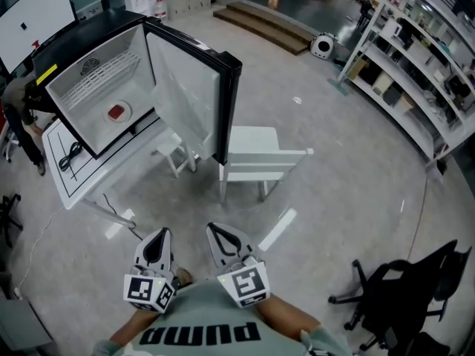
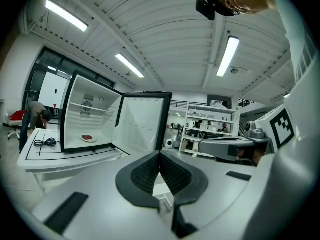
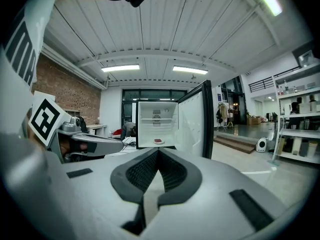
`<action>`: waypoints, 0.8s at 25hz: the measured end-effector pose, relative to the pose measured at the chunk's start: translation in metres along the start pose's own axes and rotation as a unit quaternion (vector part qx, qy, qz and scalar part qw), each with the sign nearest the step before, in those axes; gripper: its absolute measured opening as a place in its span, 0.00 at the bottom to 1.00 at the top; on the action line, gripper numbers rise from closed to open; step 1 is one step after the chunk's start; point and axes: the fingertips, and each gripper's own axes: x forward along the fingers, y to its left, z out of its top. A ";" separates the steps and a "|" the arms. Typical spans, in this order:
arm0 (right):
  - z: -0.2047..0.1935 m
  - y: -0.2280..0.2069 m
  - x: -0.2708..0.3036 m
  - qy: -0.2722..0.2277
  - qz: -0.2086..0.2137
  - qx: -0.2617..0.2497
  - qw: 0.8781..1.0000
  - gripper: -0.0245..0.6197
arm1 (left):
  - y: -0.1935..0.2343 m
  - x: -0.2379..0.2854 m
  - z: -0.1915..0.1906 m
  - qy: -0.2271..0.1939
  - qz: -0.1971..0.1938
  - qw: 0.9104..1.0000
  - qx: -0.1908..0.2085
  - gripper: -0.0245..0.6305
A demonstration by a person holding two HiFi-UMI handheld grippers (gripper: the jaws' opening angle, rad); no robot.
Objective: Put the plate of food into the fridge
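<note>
Left tongs (image 1: 160, 234) and right tongs (image 1: 217, 230) rest pressed together, empty; plate of food (image 1: 117, 113) sits inside fridge (image 1: 89, 99) (upper left); closing its door (image 1: 189, 95) seems next.

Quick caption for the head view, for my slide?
Plate of food sits in the open fridge; left gripper and right gripper shut, empty.

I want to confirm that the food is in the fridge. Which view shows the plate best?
The head view: it looks down on the plate, with red food on top, sitting on the floor of the open fridge. Both gripper views show it small, distant and nearly edge-on.
</note>
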 end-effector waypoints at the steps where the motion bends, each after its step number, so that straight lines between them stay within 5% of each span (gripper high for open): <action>1: 0.000 0.001 -0.001 -0.001 -0.001 0.001 1.000 0.04 | 0.000 -0.001 0.000 0.001 0.000 1.000 0.001 0.04; 20: 0.010 0.022 -0.004 -0.017 -0.016 0.008 1.000 0.04 | 0.009 -0.018 0.004 0.003 -0.015 1.000 0.013 0.04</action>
